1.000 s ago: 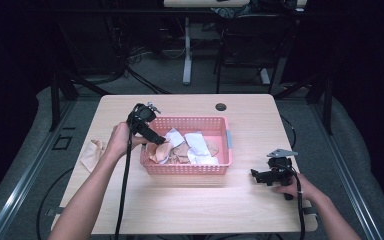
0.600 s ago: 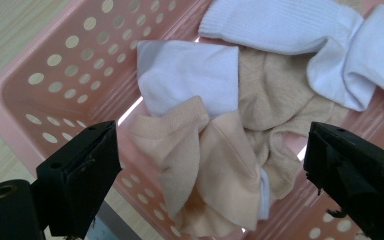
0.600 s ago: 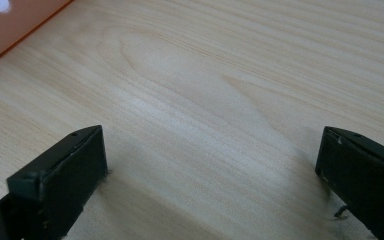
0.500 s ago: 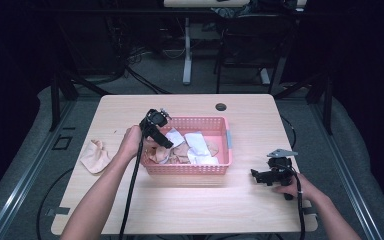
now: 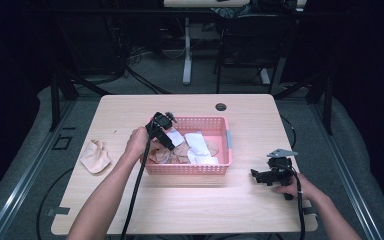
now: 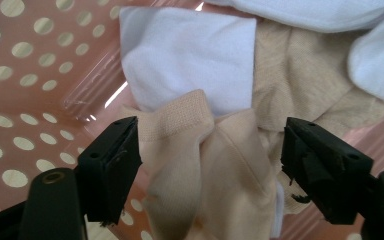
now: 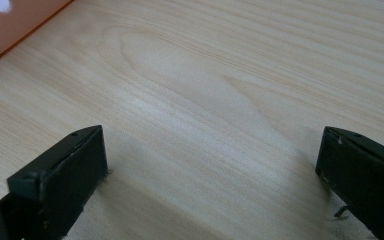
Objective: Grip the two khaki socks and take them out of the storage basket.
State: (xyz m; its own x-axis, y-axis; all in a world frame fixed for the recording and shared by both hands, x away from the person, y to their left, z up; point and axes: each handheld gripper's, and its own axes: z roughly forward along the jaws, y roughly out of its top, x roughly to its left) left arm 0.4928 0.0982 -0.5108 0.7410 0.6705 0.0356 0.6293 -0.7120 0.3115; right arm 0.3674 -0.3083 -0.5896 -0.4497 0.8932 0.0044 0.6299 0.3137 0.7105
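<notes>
Pale wooden table (image 5: 190,200) at frame centre carries a pink perforated plastic basket (image 5: 219,169); inside it the left gripper (image 6: 210,160) hangs, jaws apart, over a beige ribbed sock (image 6: 205,165). Lower right, the right gripper (image 7: 210,170) rests with jaws wide.

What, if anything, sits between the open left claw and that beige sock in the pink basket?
Nothing visible does. The left gripper hangs open right over the beige sock, which lies on top of the pile in the pink basket, one jaw at each side, with no cloth covering it.

A light wooden table (image 5: 190,200) carries everything. On it sit a pink basket (image 5: 190,169) near the middle and a beige sock (image 5: 95,156) at the left edge.
</notes>
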